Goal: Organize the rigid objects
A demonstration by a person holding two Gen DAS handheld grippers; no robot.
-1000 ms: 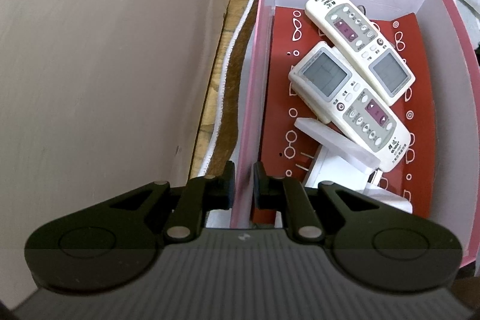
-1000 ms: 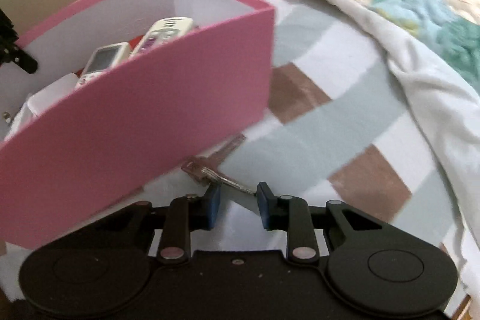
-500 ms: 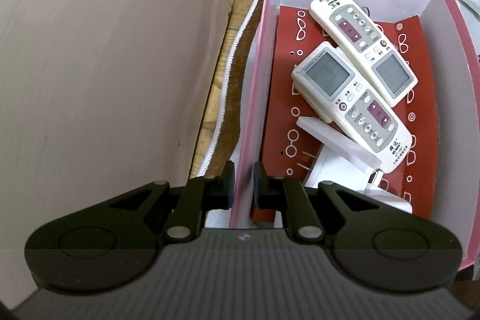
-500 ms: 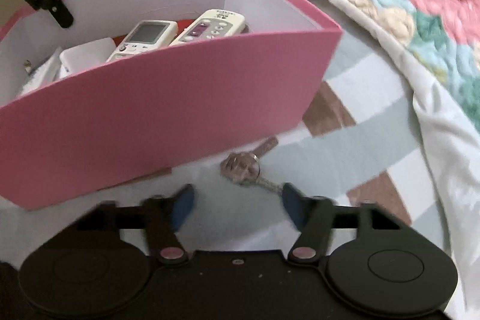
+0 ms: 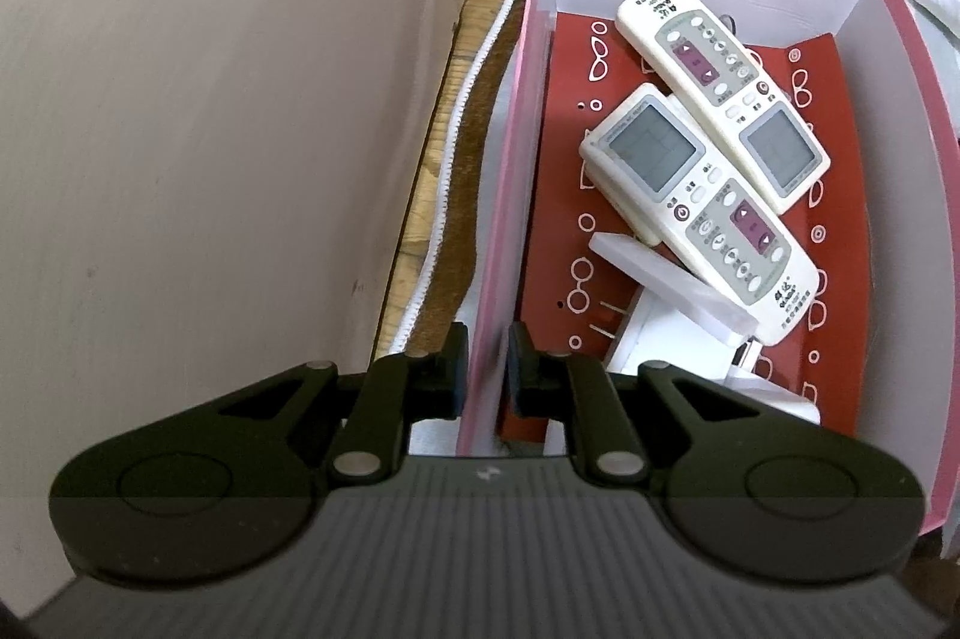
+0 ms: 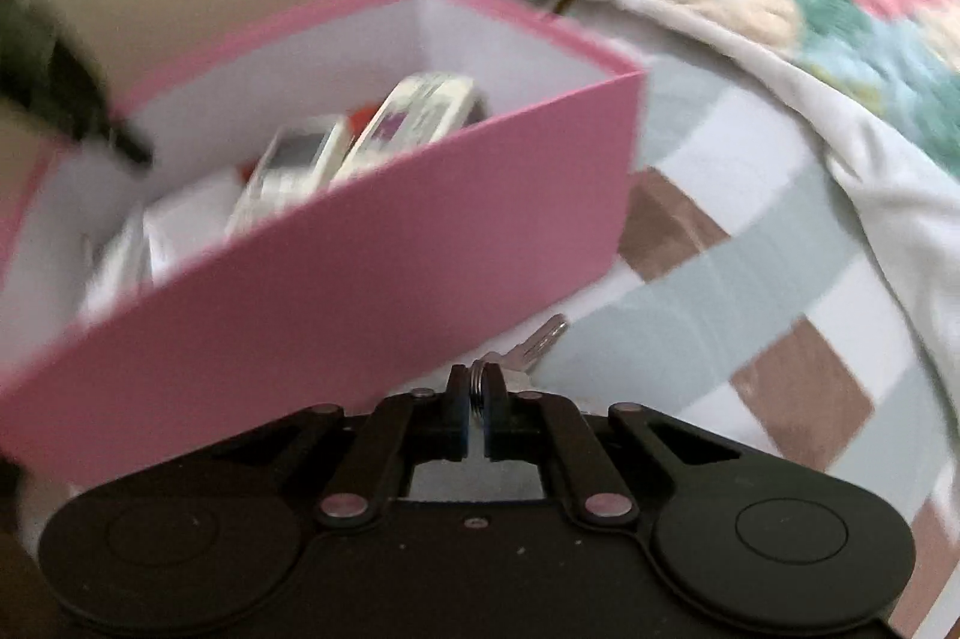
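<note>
The right tongs have just been closing and now clench the ring of a key, whose blade juts out over the checked bedcover beside the pink box. The left tongs pinch the box's near side wall. Farther in lie a white charger and two remotes.

Print on both remotes is too small to read
</note>
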